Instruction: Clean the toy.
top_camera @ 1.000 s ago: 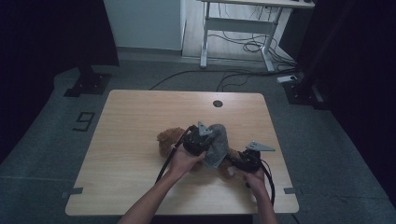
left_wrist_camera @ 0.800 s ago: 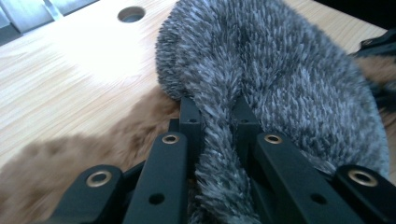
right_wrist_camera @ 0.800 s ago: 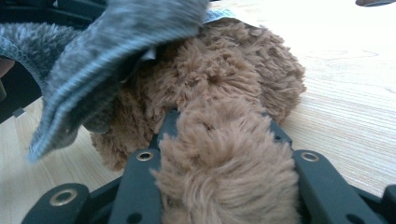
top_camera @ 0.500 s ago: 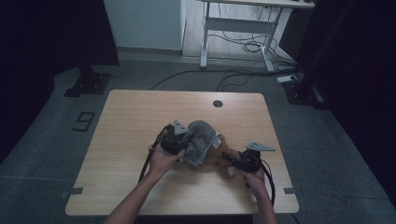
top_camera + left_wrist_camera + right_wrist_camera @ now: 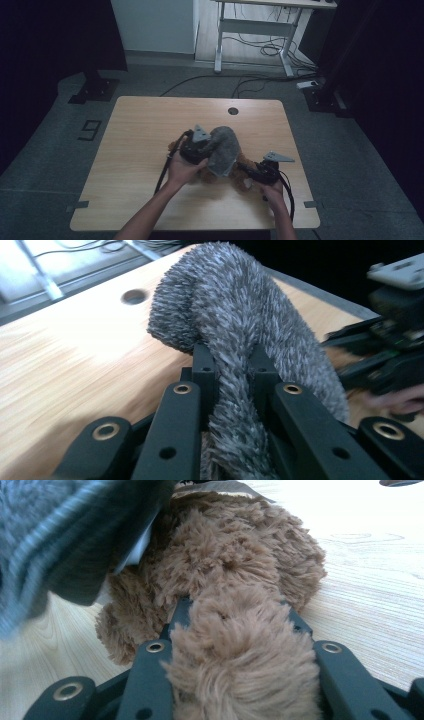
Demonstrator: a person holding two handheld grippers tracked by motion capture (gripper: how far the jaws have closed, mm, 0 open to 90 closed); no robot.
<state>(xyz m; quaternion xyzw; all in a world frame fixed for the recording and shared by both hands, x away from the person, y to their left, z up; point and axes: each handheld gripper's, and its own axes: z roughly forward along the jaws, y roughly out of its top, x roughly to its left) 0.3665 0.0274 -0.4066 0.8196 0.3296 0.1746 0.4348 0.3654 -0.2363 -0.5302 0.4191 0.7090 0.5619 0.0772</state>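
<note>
Left tool clamped on grey furry cloth, lifted and draped over brown plush toy near the front middle of the tabletop. Right tool gripping a brown plush limb, possibly a leg; blurred up close.

Wooden table, grey carpet floor, white wall, white-legged desk, cables beneath, dark surroundings.

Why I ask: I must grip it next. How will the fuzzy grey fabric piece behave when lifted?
The fuzzy grey fabric piece is probably floppy: it droops over the left gripper. Likely light, since one pinch holds it up. Its pile squashes between the jaws, so slipping seems unlikely.
</note>
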